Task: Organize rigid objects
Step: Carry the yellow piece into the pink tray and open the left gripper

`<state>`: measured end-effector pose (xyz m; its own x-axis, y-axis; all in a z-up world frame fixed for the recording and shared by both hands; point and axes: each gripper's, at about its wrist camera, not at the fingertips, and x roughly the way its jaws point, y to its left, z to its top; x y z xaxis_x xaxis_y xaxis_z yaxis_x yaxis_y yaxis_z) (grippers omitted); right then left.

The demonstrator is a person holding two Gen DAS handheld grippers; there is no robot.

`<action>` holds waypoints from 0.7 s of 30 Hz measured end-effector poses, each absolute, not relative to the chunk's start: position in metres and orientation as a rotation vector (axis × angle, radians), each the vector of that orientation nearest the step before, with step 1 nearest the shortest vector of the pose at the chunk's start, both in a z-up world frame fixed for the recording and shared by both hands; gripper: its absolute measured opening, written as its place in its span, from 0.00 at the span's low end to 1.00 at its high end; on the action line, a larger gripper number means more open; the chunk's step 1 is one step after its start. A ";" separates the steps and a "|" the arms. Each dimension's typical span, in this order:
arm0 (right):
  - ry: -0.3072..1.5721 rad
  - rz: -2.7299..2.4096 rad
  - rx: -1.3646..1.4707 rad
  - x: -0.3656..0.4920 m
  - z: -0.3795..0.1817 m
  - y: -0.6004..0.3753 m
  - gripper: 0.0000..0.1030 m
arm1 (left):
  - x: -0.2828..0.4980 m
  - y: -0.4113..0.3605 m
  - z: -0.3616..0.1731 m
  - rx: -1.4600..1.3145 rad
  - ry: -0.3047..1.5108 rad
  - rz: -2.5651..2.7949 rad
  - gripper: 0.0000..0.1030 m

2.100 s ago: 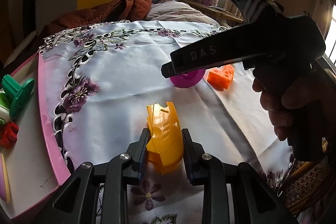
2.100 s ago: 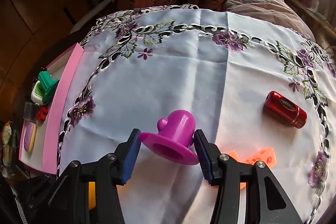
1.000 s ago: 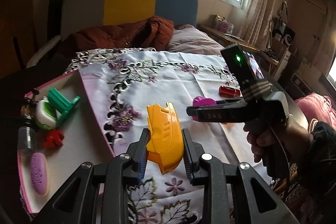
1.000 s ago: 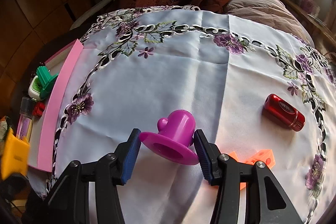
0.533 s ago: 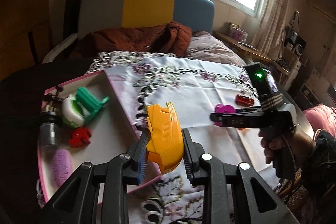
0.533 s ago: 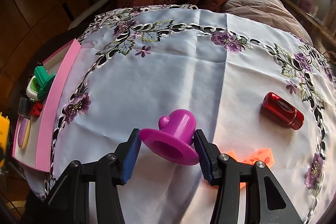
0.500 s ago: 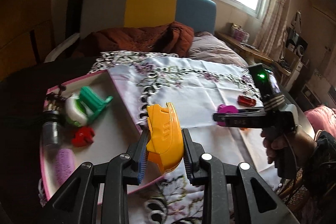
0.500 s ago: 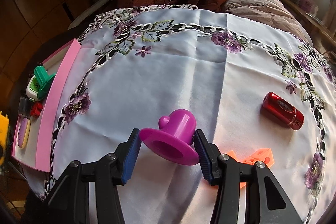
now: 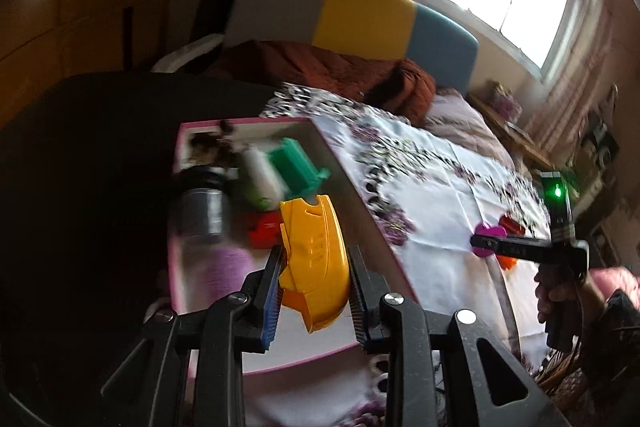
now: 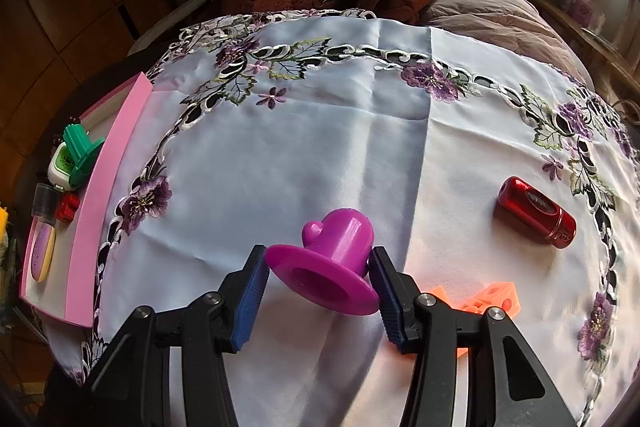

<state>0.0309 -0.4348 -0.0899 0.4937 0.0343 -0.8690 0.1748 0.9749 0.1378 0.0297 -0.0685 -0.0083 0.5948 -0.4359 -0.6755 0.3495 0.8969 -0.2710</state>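
Left claw (image 9: 314, 291) pinched a yellow shell (image 9: 314, 259) above the near part of the pink tray (image 9: 396, 267) at the desk's left edge. Right claw (image 10: 318, 283) gripped a purple cup (image 10: 332, 259) on the tablecloth (image 10: 320, 131), with an orange block (image 10: 494, 301) just right and a red cylinder (image 10: 536, 213) farther right.

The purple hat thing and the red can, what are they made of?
Purple hat: looks like hard plastic, one solid colour, smooth with a soft sheen and a moulded brim. Red can: probably metal, since it is glossy with bright mirror-like highlights, though shiny coated plastic is possible.
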 end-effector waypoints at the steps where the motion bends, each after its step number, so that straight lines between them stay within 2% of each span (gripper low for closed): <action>1: 1.054 -0.086 0.218 0.031 -0.090 -0.435 0.50 | 0.030 -0.058 -0.009 -0.131 0.821 -0.447 0.28; 9: 1.054 -0.087 0.208 0.031 -0.089 -0.434 0.50 | 0.029 -0.033 -0.023 -0.188 0.873 -0.420 0.28; 21: 1.057 -0.083 0.197 0.031 -0.089 -0.432 0.50 | 0.031 -0.066 -0.040 -0.111 0.924 -0.474 0.28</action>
<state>0.0310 -0.4319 -0.0889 0.4906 0.0263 -0.8710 0.1624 0.9793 0.1211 0.0314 -0.0661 -0.0404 0.5080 -0.4389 -0.7411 0.3455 0.8920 -0.2914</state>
